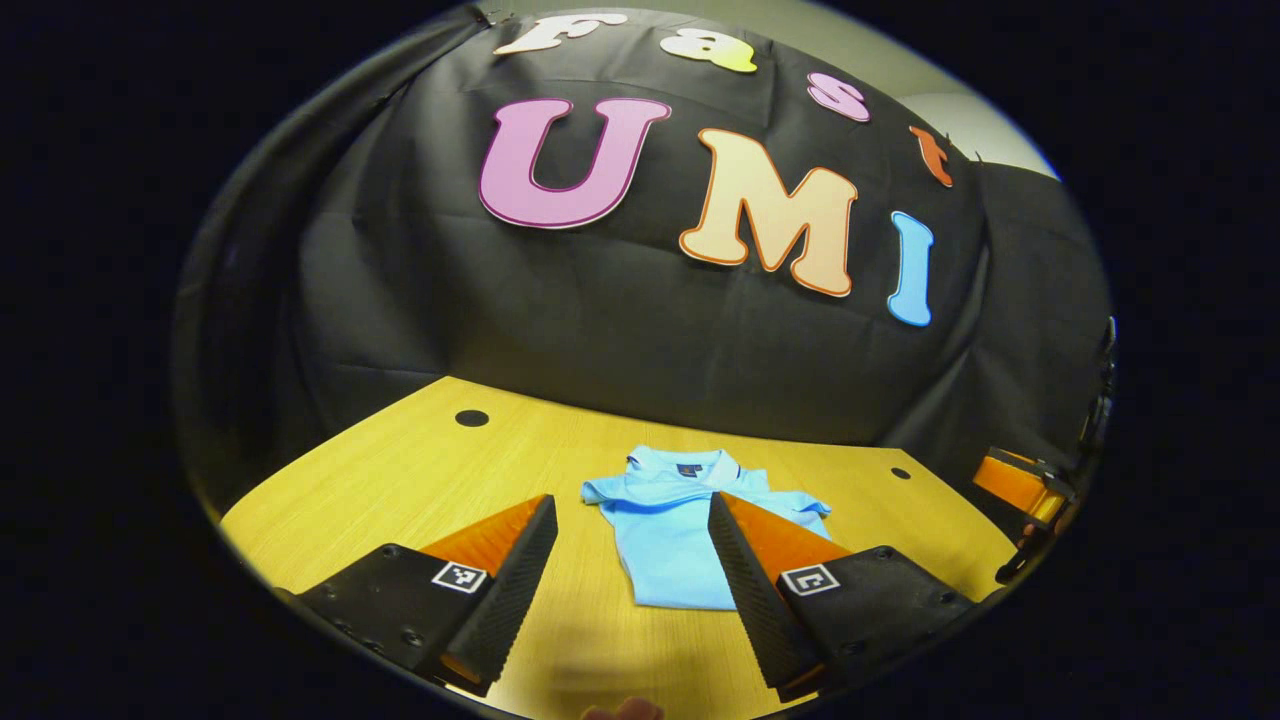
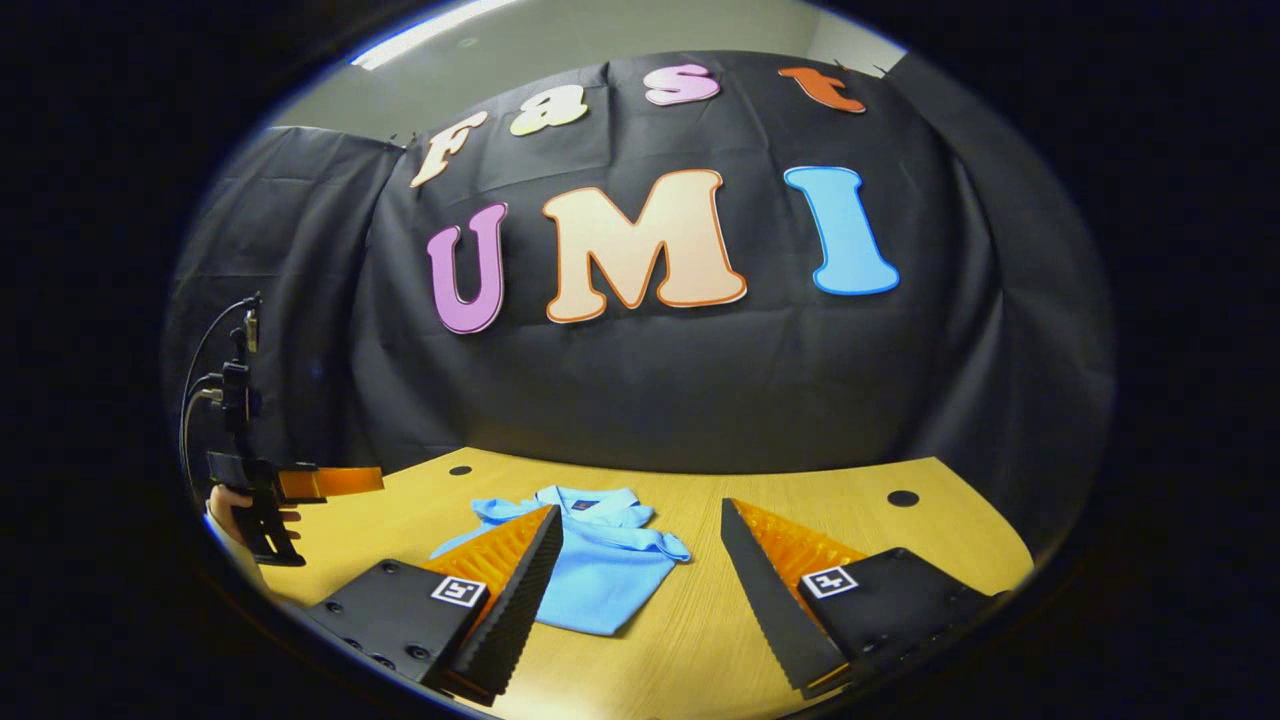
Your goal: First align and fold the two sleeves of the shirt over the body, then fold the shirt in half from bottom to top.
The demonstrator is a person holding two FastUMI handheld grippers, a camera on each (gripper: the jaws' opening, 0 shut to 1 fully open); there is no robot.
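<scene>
Both grippers raised off the folded shirt
Shirt (image 1: pixel 672 530) lies compact, collar up, ahead of left gripper (image 1: pixel 632 572) and right gripper (image 2: pixel 636 582), both wide and empty above the worktop (image 1: pixel 400 480); folding looks done

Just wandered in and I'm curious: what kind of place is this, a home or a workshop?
Likely a recording booth, not a home: black cloth wall, a bare wooden table with only a shirt on it, and handheld grippers with cables.

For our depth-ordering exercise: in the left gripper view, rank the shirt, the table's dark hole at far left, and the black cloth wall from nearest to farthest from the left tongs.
1. Shirt, lying just ahead between the fingers.
2. Dark hole, far left on the table.
3. Black cloth wall, behind the table's far edge.
</scene>
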